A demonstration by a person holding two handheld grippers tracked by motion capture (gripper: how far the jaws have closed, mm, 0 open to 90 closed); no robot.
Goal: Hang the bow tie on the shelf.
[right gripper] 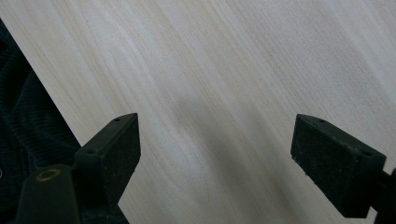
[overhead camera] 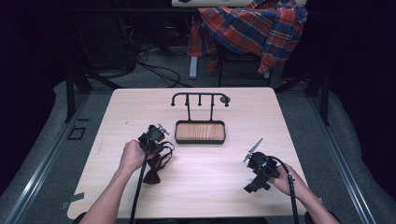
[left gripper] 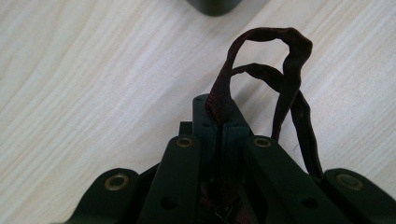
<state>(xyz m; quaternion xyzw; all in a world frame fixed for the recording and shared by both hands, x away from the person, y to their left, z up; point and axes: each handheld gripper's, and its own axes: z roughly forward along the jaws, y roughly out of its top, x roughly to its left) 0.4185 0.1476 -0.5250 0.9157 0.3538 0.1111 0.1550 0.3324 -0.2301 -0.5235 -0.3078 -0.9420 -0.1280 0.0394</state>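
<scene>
A dark red bow tie [overhead camera: 153, 171] lies on the light wooden table [overhead camera: 210, 177], left of centre. Its thin strap [left gripper: 284, 70] loops up off the wood. My left gripper [left gripper: 219, 109] is shut on one part of that strap, the cloth pinched between its two black jaws. From above, the left gripper [overhead camera: 154, 140] sits over the tie's far end, held by a hand. My right gripper [right gripper: 215, 154] stands open over bare wood with nothing between its pads. It sits near the table's right front [overhead camera: 256, 183].
A black stand with a hook bar [overhead camera: 200, 95] and a wood-bottomed tray [overhead camera: 200, 122] stands at mid-table; the tray's corner [left gripper: 215, 5] lies just beyond the strap. A plaid shirt [overhead camera: 252, 25] hangs on a chair behind the table. Dark carpet [right gripper: 18, 121] borders the table edge.
</scene>
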